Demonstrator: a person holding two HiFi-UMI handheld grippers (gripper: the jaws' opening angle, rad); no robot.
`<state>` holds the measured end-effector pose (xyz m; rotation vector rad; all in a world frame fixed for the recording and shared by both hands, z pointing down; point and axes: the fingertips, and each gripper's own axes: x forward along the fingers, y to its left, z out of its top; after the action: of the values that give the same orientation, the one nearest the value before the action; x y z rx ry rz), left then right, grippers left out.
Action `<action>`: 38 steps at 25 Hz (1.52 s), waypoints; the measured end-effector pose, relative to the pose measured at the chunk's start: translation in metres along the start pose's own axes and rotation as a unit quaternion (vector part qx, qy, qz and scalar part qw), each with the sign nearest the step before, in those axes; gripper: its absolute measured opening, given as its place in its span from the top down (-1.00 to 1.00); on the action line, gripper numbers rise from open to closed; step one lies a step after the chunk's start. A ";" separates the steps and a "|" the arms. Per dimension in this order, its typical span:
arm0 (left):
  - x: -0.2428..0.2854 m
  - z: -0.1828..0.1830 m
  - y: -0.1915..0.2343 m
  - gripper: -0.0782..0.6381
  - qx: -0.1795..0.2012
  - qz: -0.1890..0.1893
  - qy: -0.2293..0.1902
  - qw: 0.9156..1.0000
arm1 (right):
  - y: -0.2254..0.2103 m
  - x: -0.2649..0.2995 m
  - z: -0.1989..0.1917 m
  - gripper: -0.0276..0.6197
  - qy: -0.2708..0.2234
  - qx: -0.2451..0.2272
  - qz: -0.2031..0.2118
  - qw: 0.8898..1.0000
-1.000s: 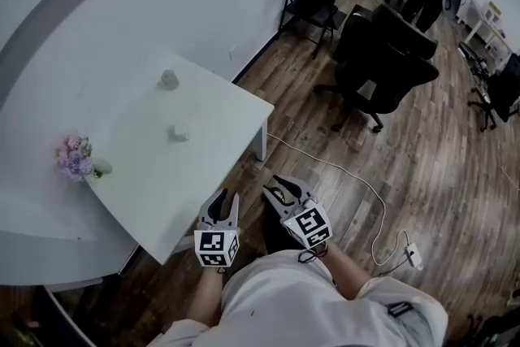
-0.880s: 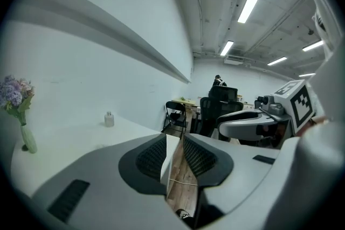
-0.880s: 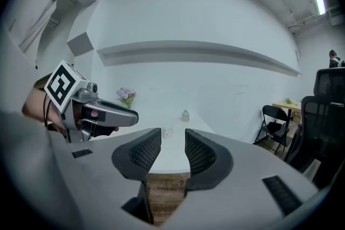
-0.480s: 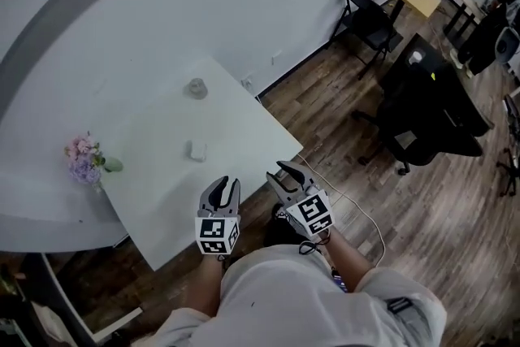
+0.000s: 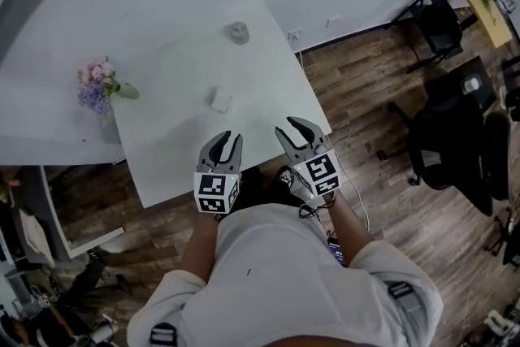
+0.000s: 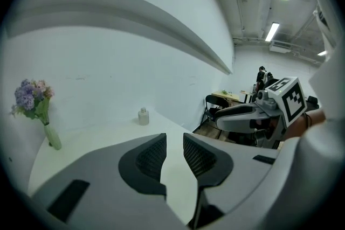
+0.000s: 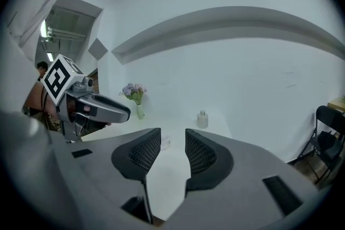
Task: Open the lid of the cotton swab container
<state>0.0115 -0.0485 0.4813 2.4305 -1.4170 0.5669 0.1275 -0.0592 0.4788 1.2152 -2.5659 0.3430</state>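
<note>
The cotton swab container (image 5: 220, 99), a small clear box, sits near the middle of the white table (image 5: 175, 166). In the right gripper view it shows small and far off (image 7: 164, 141), just beyond the left jaw. My left gripper (image 5: 225, 139) hovers over the table's near edge, open and empty, its jaws a narrow gap apart (image 6: 173, 140). To its right my right gripper (image 5: 291, 126) is level with it, also open with nothing between its jaws (image 7: 172, 134). Both point at the table, well short of the container.
A small pale bottle (image 5: 237, 32) stands at the table's far side. A vase of purple and pink flowers (image 5: 97, 85) is at the far left corner. Right of the table are wood floor, black office chairs (image 5: 455, 142) and a white cable.
The view has swung left and the person has stepped up to the table. Both grippers, earlier over the floor beside it, now reach over its near edge.
</note>
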 end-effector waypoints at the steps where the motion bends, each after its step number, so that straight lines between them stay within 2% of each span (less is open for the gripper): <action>1: 0.001 -0.004 0.007 0.48 -0.006 0.008 0.005 1.000 | 0.003 0.008 -0.002 0.48 0.005 -0.003 0.010 1.000; 5: 0.006 -0.026 0.032 0.47 -0.024 0.031 0.025 0.999 | 0.014 0.038 -0.006 0.47 0.021 -0.014 0.041 0.999; 10: 0.022 -0.048 0.061 0.46 -0.043 0.042 0.034 0.998 | 0.018 0.069 -0.014 0.45 0.041 -0.032 0.052 0.997; 16: 0.051 -0.090 0.080 0.42 -0.051 0.026 0.085 0.995 | 0.026 0.096 -0.023 0.45 0.077 -0.028 0.061 0.995; 25: 0.087 -0.123 0.109 0.39 -0.078 0.023 0.116 0.990 | 0.034 0.130 -0.040 0.45 0.117 -0.020 0.082 0.989; 30: 0.104 -0.133 0.122 0.37 -0.071 0.021 0.130 0.989 | 0.038 0.146 -0.041 0.45 0.129 -0.017 0.087 0.988; 35: 0.118 -0.140 0.124 0.15 -0.061 0.010 0.135 0.989 | 0.041 0.151 -0.045 0.45 0.138 -0.024 0.092 0.986; 38: 0.124 -0.143 0.128 0.09 -0.065 0.010 0.142 0.988 | 0.038 0.154 -0.045 0.45 0.142 -0.027 0.088 0.986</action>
<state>-0.0738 -0.1457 0.6699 2.1368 -1.3176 0.7652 0.0114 -0.1307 0.5710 0.8537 -2.4194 0.4468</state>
